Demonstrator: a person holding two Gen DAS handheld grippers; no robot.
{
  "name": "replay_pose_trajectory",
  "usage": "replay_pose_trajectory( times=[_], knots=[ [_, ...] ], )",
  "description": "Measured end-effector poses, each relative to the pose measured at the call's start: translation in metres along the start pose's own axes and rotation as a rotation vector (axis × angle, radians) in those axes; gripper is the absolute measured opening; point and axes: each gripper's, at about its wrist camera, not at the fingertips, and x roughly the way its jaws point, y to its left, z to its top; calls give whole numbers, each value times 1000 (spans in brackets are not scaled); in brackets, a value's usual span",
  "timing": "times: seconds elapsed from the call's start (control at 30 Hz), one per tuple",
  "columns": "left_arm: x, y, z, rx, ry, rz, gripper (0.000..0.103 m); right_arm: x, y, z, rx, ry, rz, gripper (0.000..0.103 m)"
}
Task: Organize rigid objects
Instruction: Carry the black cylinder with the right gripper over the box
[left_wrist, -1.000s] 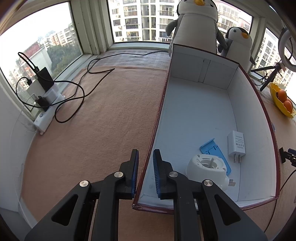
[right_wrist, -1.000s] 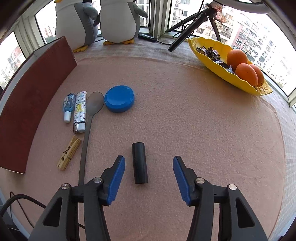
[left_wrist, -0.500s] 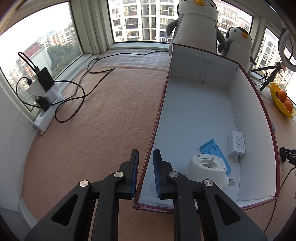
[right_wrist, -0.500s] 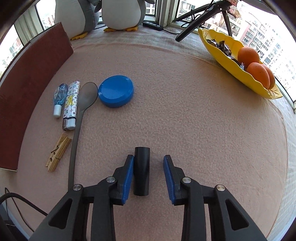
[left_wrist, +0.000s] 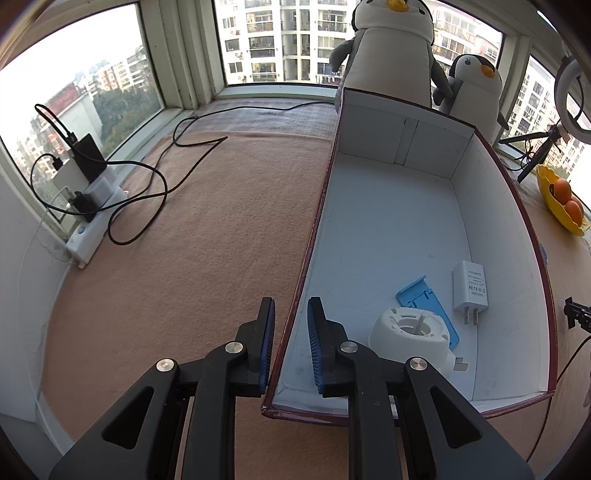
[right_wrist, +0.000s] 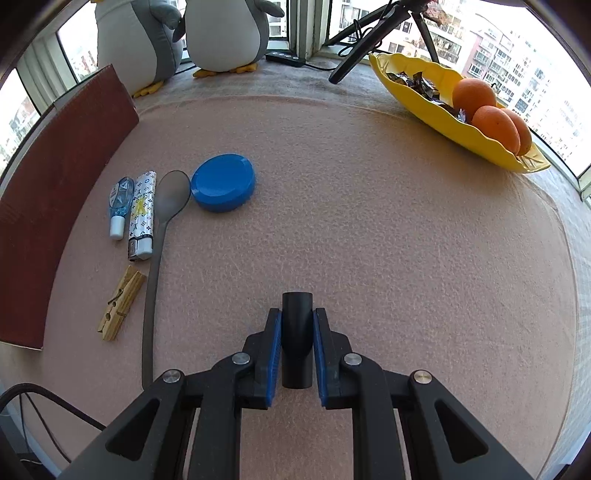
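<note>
In the left wrist view, a white power strip with black cables lies at the far left edge of the pink felt-covered counter. To its right, the left gripper straddles the near left wall of the open dark-red cardboard box with a white interior, its blue-padded fingers close together on either side of that wall; whether the pads press it I cannot tell. Inside the box, near its near end, sit a white round plastic part, a light-blue plastic stand and a white plug adapter. In the right wrist view, the box's red outer wall stands at the left; beside it lie a small blue bottle, a patterned white lighter, a wooden clothespin, a grey spoon and a round blue lid. Nearer and further right, the right gripper is closing, its fingers pressed on both sides of the short black cylinder, which lies lengthwise between them on the counter. A yellow dish with oranges sits far right.
</note>
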Motion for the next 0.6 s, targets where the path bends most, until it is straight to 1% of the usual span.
replay_pose_trajectory(
  times=[0.13, 0.27, 0.4, 0.6],
  knots=[
    [1, 0, 1, -1, -2, -2, 16, -19, -1, -5, 33, -44, 20, 15],
    [0, 0, 2, 1, -9, -2, 16, -39, 10, 1, 26, -92, 35, 15],
    [0, 0, 1, 1, -12, -4, 16, -60, 32, 10, -12, -146, 49, 15],
    [0, 1, 1, -3, -15, -5, 16, -87, 71, 25, -90, -208, 98, 15]
  ],
)
